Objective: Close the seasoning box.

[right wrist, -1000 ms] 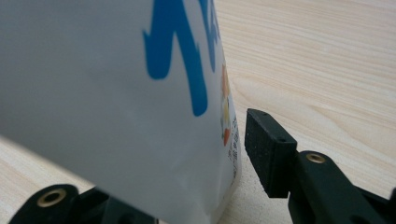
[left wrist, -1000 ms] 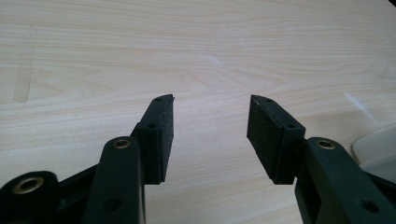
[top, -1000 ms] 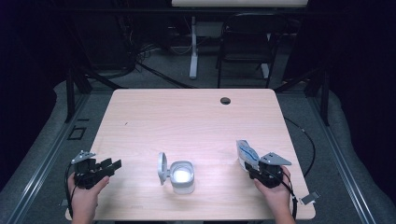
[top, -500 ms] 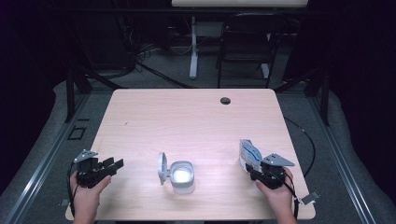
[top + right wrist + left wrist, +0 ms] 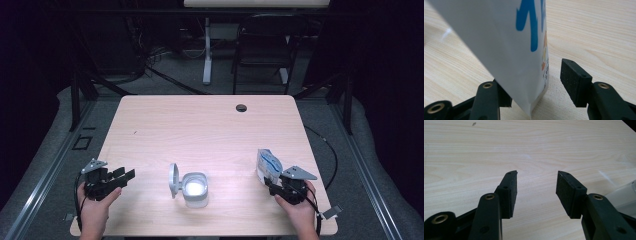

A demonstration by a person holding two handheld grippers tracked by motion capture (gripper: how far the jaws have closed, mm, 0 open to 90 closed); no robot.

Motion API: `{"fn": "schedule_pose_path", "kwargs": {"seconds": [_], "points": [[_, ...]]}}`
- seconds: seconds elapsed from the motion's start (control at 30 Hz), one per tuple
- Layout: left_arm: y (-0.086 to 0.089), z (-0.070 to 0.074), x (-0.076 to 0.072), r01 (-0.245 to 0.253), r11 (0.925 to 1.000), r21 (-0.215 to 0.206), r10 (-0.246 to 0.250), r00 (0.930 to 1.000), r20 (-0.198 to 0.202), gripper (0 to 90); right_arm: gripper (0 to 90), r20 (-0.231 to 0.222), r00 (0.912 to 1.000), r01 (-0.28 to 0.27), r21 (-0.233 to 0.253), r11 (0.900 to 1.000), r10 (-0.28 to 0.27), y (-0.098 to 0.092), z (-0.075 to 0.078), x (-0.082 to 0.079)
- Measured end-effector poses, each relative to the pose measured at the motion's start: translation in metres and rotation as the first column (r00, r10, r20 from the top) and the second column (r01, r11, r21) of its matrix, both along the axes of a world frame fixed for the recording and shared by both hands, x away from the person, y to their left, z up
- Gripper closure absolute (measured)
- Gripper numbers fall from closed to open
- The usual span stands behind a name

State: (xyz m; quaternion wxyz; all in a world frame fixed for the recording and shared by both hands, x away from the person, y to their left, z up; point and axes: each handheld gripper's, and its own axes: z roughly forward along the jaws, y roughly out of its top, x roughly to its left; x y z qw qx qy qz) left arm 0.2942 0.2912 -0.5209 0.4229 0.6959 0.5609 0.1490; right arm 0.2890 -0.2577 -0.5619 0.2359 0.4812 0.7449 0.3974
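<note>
While the right gripper stood at the table's near right with a white-and-blue pouch upright between its jaws, the pads were spread: in the right gripper view the far pad stood clear of the pouch, so nothing was clamped. The left gripper hovered open and empty near the left edge. A clear container with its lid flipped up sat between them. The step looked like grasping the pouch, probably to pour; next the jaws needed closing squarely on it.
</note>
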Motion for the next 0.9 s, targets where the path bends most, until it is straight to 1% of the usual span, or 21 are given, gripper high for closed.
{"fn": "schedule_pose_path", "kwargs": {"seconds": [0.03, 0.07, 0.13, 0.17, 0.2, 0.23, 0.27, 0.3, 0.4, 0.47, 0.6, 0.67, 0.7, 0.77, 0.83, 0.87, 0.9], "points": [[-0.001, 0.001, 0.000, 0.007, 1.0000, 0.002, -0.007, 1.0000, -0.006, 52.9, 47.0, -0.001, 1.0000, 0.001, -0.001, 1.000, -0.001, 0.000, 0.000, 0.000], [-0.002, 0.001, 0.000, 0.006, 1.0000, 0.001, -0.006, 1.0000, 0.005, 53.7, 47.0, -0.001, 1.0000, 0.002, -0.004, 1.000, -0.002, 0.000, 0.001, -0.001], [-0.005, 0.003, -0.001, 0.023, 0.9997, 0.008, -0.023, 0.9997, 0.010, 55.9, 46.8, 0.003, 1.0000, 0.007, -0.002, 1.000, -0.007, 0.000, 0.001, -0.001], [-0.007, 0.005, -0.002, 0.035, 0.9993, 0.011, -0.035, 0.9994, 0.005, 57.5, 46.8, 0.003, 1.0000, 0.005, -0.001, 1.000, -0.005, -0.001, 0.001, -0.001], [-0.008, 0.005, -0.002, 0.035, 0.9993, 0.011, -0.035, 0.9993, 0.015, 59.7, 46.7, 0.003, 1.0000, 0.003, -0.001, 1.000, -0.003, -0.001, 0.002, -0.001], [-0.010, 0.007, -0.003, 0.046, 0.9987, 0.023, -0.046, 0.9987, 0.022, 62.1, 46.6, 0.003, 1.0000, 0.003, -0.001, 1.000, -0.003, -0.001, 0.002, -0.001], [-0.012, 0.009, -0.004, 0.065, 0.9974, 0.032, -0.065, 0.9975, 0.026, 65.0, 46.5, 0.002, 1.0000, 0.003, -0.002, 1.000, -0.003, 0.000, 0.002, -0.001], [-0.014, 0.011, -0.005, 0.067, 0.9973, 0.031, -0.068, 0.9969, 0.039, 68.2, 46.5, 0.005, 1.0000, 0.006, -0.002, 1.000, -0.006, 0.000, 0.002, -0.002], [-0.023, 0.018, -0.009, 0.117, 0.9924, 0.037, -0.119, 0.9920, 0.044, 75.4, 46.3, 0.007, 1.0000, 0.004, -0.006, 1.000, -0.004, 0.000, 0.002, -0.002], [-0.029, 0.021, -0.011, 0.138, 0.9897, 0.039, -0.140, 0.9888, 0.052, 79.7, 46.1, 0.006, 1.0000, 0.002, -0.011, 1.000, -0.002, 0.000, 0.003, -0.002], [-0.046, 0.024, -0.014, 0.202, 0.9772, 0.065, -0.206, 0.9774, 0.048, 87.7, 46.1, 0.003, 1.0000, 0.005, -0.010, 1.000, -0.005, 0.001, 0.002, -0.003], [-0.052, 0.026, -0.015, 0.229, 0.9704, 0.075, -0.233, 0.9715, 0.044, 89.4, 46.1, -0.004, 1.0000, 0.001, -0.019, 1.000, -0.001, 0.001, 0.002, -0.003], [-0.056, 0.026, -0.016, 0.240, 0.9678, 0.076, -0.244, 0.9686, 0.048, 90.0, 46.1, -0.005, 1.0000, 0.000, -0.019, 1.000, -0.001, 0.001, 0.002, -0.003], [-0.060, 0.027, -0.017, 0.258, 0.9629, 0.081, -0.261, 0.9644, 0.041, 90.0, 46.1, -0.004, 1.0000, 0.000, -0.019, 1.000, 0.000, 0.001, 0.002, -0.002], [-0.065, 0.028, -0.018, 0.279, 0.9565, 0.085, -0.283, 0.9582, 0.042, 90.0, 46.0, -0.004, 1.0000, -0.002, -0.016, 1.000, 0.002, 0.001, 0.002, -0.002], [-0.067, 0.029, -0.019, 0.284, 0.9548, 0.088, -0.289, 0.9565, 0.043, 90.0, 46.0, -0.005, 1.0000, -0.003, -0.017, 1.000, 0.003, 0.001, 0.002, -0.002], [-0.069, 0.030, -0.020, 0.296, 0.9514, 0.083, -0.301, 0.9529, 0.042, 90.0, 45.8, -0.005, 1.0000, -0.002, -0.019, 1.000, 0.002, 0.001, 0.002, -0.003]]}}
